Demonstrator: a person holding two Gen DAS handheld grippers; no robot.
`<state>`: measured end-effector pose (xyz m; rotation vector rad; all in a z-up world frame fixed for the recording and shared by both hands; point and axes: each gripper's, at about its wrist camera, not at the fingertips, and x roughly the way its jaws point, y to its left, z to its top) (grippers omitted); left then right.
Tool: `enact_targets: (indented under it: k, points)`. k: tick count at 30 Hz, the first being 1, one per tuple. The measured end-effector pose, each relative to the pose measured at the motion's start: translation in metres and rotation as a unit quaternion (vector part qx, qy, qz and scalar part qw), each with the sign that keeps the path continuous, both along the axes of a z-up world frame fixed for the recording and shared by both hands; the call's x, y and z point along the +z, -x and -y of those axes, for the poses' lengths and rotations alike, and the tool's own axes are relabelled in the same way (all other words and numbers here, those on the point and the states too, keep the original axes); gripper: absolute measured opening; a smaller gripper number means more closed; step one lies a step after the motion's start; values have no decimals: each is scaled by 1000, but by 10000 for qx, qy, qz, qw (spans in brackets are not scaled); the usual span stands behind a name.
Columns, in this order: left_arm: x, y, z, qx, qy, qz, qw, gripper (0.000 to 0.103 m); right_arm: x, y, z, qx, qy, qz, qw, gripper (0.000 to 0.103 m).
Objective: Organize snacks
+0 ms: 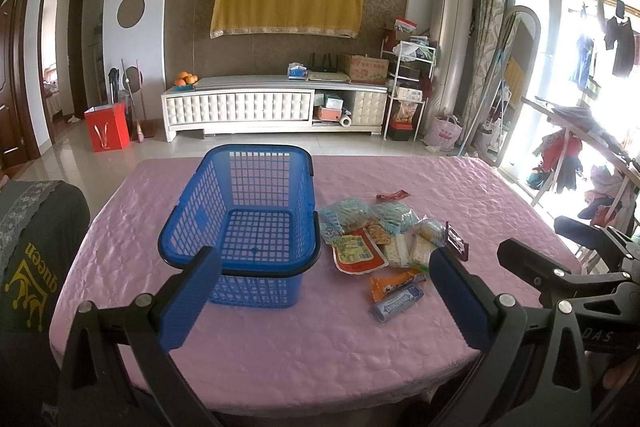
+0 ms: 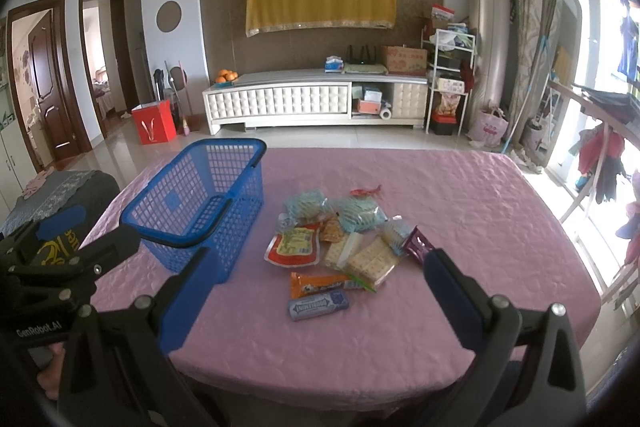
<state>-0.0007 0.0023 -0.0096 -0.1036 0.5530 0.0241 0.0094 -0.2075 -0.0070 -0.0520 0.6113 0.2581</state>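
An empty blue plastic basket stands on the pink table, left of centre; it also shows in the right wrist view. Right of it lies a pile of snack packets: light blue bags, a red-edged pouch, cracker packs, an orange bar and a blue gum pack nearest me. My left gripper is open and empty above the table's near edge. My right gripper is open and empty, just short of the gum pack.
A dark chair back with a grey cover stands at the table's left. The right gripper's body shows at the right of the left wrist view. A TV cabinet lines the far wall. A drying rack stands to the right.
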Motion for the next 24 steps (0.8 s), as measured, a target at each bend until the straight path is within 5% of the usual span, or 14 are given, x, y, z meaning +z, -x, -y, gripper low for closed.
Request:
enact_targets:
  k: [24]
  points:
    - [4,-15,14,-47,-5,-168,9998,103,-2,-5,7,59,-57,-49,10000,103]
